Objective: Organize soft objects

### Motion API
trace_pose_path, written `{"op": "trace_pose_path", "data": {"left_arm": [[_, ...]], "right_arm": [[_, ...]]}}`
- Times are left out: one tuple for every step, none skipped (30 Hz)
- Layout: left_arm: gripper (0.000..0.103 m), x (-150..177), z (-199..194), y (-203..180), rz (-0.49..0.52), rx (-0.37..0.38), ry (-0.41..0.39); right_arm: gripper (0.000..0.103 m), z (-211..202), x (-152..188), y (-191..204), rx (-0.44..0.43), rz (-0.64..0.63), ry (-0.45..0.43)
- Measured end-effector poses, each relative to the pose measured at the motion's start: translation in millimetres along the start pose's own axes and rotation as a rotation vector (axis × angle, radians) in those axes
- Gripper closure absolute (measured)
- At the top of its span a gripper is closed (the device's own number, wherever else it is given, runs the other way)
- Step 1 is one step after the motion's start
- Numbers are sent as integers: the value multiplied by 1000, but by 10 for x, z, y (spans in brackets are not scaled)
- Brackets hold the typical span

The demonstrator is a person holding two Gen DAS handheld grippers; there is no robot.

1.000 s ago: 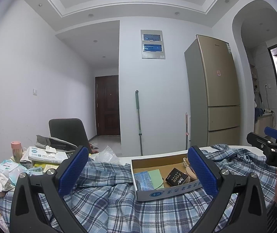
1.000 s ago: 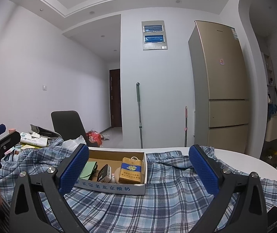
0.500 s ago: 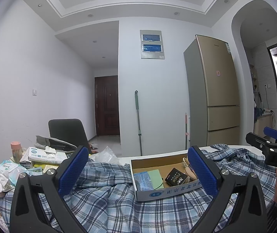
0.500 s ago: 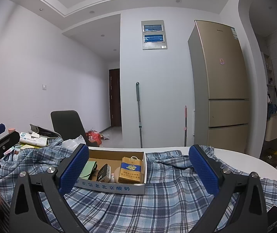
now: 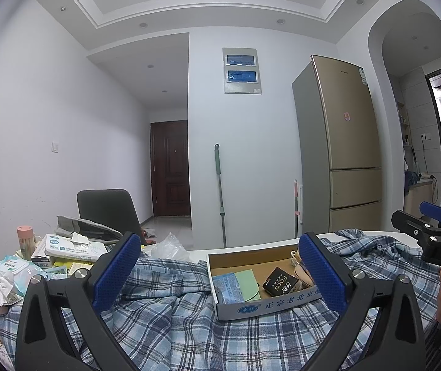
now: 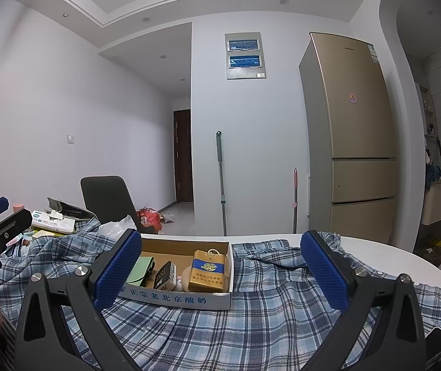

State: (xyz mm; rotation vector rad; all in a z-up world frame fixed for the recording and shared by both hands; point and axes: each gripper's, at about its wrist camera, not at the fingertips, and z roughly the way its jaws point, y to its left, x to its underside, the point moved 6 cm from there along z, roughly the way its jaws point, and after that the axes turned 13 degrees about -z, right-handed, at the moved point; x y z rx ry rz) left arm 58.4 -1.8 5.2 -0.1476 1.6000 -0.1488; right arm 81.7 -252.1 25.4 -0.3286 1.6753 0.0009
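Observation:
A blue plaid shirt (image 5: 189, 324) lies spread and rumpled over the white table; it also shows in the right wrist view (image 6: 266, 318). My left gripper (image 5: 219, 273) is open and empty, held just above the shirt. My right gripper (image 6: 220, 273) is open and empty above the shirt too; it shows at the right edge of the left wrist view (image 5: 433, 228). A shallow cardboard box (image 5: 263, 304) with small packets rests on the shirt between the fingers; it also shows in the right wrist view (image 6: 183, 296).
Tissue packs, boxes and a pink-capped jar (image 5: 24, 241) clutter the table's left end. A dark chair (image 5: 106, 210) stands behind it. The white table edge (image 6: 405, 262) curves at right. A gold fridge (image 5: 341, 154) and two mop handles stand by the far wall.
Almost nothing: both views shift very slightly, both grippers stay open above the shirt, and the shirt and box have not moved.

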Motion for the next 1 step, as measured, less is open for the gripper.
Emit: {"op": "trace_pose_path", "data": {"left_arm": [[0, -1, 2, 2, 0, 0, 0]], "right_arm": [[0, 3, -1, 2, 0, 0, 0]]}}
